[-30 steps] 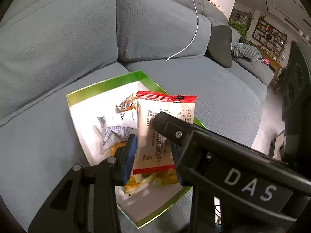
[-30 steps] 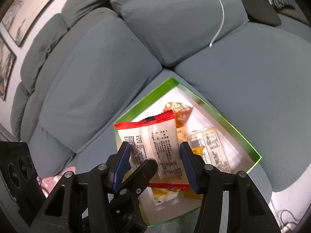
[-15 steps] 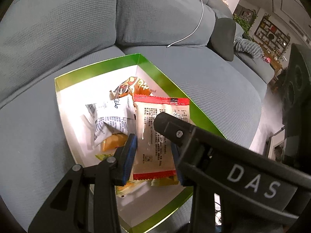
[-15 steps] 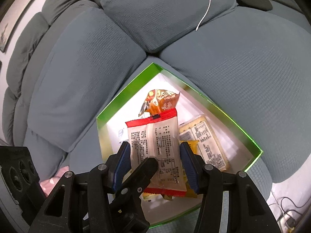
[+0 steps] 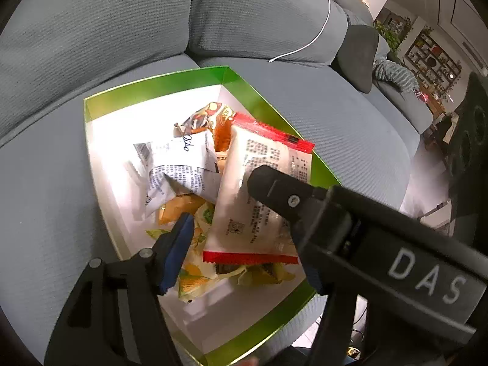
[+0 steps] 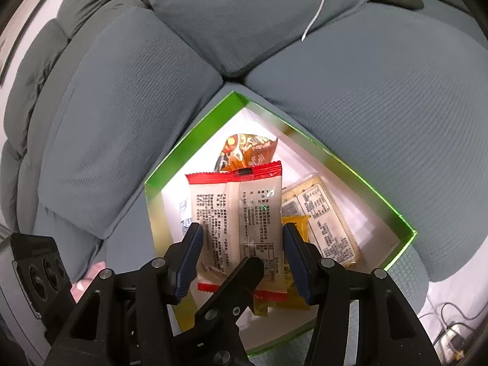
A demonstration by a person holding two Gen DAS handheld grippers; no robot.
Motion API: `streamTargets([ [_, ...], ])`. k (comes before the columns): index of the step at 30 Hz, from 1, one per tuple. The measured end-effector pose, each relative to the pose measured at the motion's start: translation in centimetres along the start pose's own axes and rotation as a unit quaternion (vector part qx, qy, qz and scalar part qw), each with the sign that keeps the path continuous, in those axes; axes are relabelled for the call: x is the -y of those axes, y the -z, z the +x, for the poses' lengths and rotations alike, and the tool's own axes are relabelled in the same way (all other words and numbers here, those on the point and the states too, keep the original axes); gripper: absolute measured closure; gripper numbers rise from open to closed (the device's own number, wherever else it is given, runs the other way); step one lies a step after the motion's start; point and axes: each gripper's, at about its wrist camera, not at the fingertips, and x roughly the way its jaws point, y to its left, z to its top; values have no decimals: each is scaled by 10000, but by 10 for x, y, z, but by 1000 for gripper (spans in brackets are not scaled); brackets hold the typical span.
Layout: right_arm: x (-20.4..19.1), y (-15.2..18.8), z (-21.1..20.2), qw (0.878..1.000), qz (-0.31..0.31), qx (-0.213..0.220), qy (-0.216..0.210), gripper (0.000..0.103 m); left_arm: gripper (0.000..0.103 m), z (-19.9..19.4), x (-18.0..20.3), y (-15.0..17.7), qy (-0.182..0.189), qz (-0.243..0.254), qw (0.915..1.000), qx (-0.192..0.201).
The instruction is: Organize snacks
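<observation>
The left hand-held gripper [image 5: 241, 235] has been spread wide, so the red-edged packet [image 5: 259, 189] is no longer pinched by it; the packet has been lowered into the green box [image 5: 152, 87] on the sofa [image 5: 91, 30]; it is gripped narrowly by the right hand-held gripper [image 6: 242, 259]; release is judged imminent.

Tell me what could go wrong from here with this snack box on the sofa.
1. The red-edged packet sits tilted on the snack pile, near the green box wall. Once let go, it may slide out onto the sofa.
2. The left tongs and right tongs crowd together over the box and could knock each other or snag a wrapper.
3. The box rests on soft cushion, so pressing down might tip it.
</observation>
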Motion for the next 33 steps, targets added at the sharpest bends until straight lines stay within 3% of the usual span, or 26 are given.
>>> streamTargets([
  [3,-5,1,-7,9998,-130,137,-36,47,32,-11,2,1,-96,40,9999,130],
  [8,-16,6,-31,9976,-373,546,-180,43,1,-32,-1,1,-529,5,9978,408],
  [13,-30,12,-58,9930,-625,988,-146,37,1,-62,-7,2,-615,-42,9948,810],
  [17,-41,18,-74,9888,-819,1228,-229,25,1,-79,-10,4,-668,-86,9929,985],
  [23,-50,23,-86,9852,-955,1411,-162,20,1,-96,-12,8,-698,-159,9912,1113],
  [33,-45,24,-96,9844,-830,1510,360,19,1,-109,-17,17,-578,-283,9902,1243],
])
